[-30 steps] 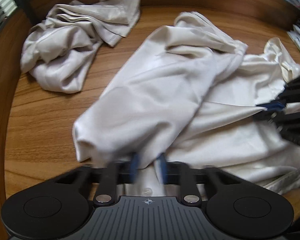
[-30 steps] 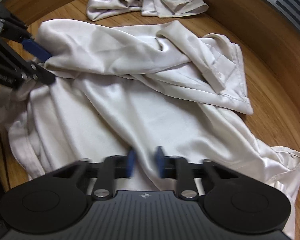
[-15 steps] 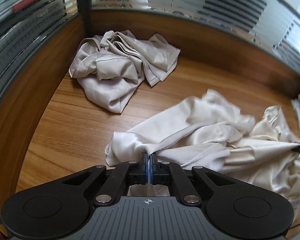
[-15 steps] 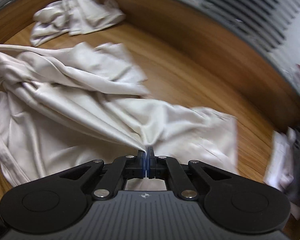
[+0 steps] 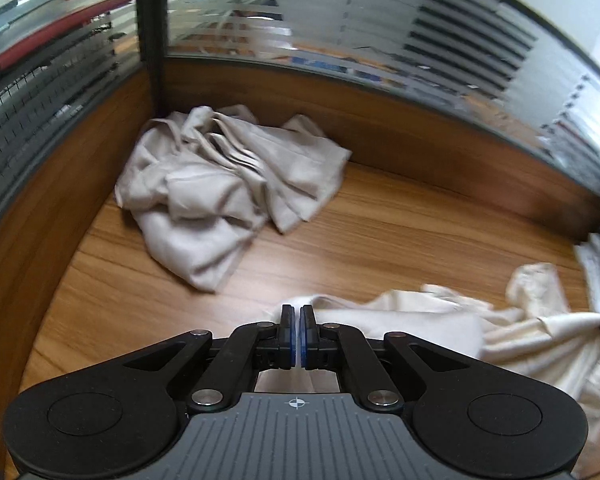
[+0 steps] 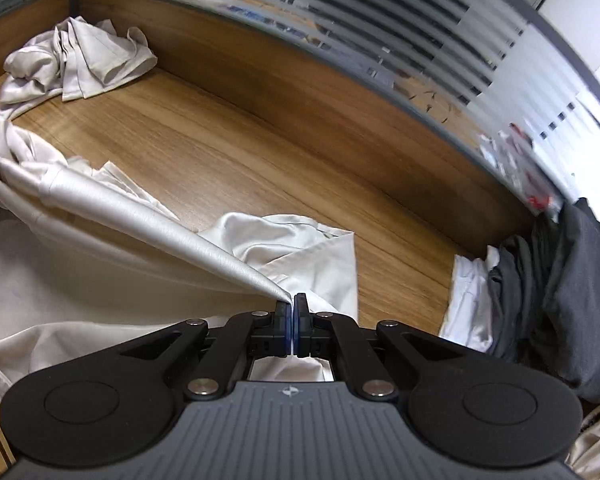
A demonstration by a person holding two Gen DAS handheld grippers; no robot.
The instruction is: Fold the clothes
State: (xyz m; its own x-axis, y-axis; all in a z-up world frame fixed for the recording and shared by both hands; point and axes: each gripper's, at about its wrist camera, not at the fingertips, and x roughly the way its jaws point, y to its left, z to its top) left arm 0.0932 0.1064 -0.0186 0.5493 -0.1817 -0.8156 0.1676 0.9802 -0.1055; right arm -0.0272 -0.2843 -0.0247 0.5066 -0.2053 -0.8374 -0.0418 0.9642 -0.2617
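Cream shirt (image 6: 100,208) now hangs stretched between the two grippers above the wooden tabletop (image 6: 228,148); a second ago it lay spread and rumpled there with both sets of jaws apart around its folds, and half a second ago they had just closed on it. Since then both cameras have tilted up, so more of the striped glass partition (image 5: 340,32) shows and less of the cloth. The left gripper (image 5: 297,334) has its jaws clenched on one edge of the shirt (image 5: 420,320), which trails off to the right, partly blurred. The right gripper (image 6: 292,326) pinches another edge, and from it a taut ridge of fabric runs up to the left, while the rest sags onto the tabletop.

Counted: two grippers, one shirt held, and one second crumpled beige garment (image 5: 224,188) lying untouched in the far corner beside the dark post (image 5: 150,32). At the right edge sit a dark grey garment (image 6: 560,288) and a white one (image 6: 468,300), touching each other.

No brand, label or legible writing appears on anything.
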